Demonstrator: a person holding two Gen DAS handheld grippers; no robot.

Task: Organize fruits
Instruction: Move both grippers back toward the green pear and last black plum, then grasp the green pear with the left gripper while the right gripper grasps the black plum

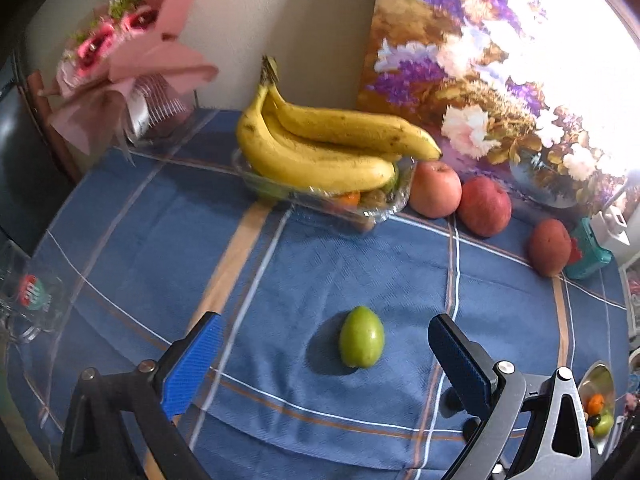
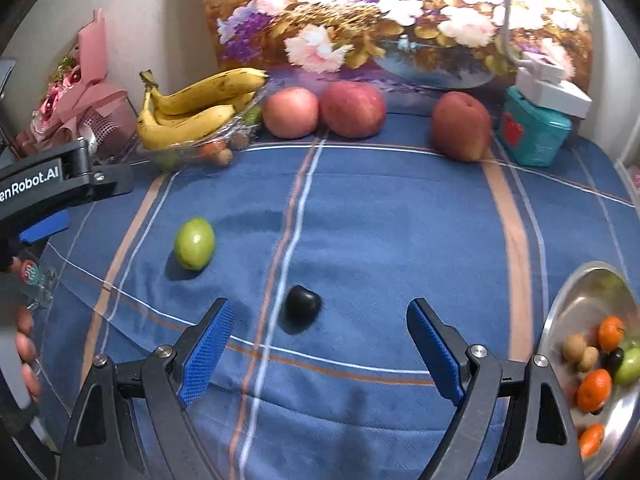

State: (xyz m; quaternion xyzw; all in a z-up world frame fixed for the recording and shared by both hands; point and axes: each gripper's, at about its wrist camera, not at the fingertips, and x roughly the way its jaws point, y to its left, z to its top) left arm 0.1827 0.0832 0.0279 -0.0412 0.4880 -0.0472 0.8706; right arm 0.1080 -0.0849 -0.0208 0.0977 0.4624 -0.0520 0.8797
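Your big blue tabletop (image 2: pixel 400 220) holds the fruit. The steel bowl (image 2: pixel 560 320) of small fruit sits at its right edge. The green fruit (image 1: pixel 361 338) lies far to the left of the steel bowl, between your wide open left tongs (image 1: pixel 324 346). The little dark plum (image 2: pixel 303 305) lies nearer the steel bowl, between your wide open right tongs (image 2: pixel 320 340). Both tongs hold nothing. Squeeze off-centre and these round fruits could pop out and roll away.
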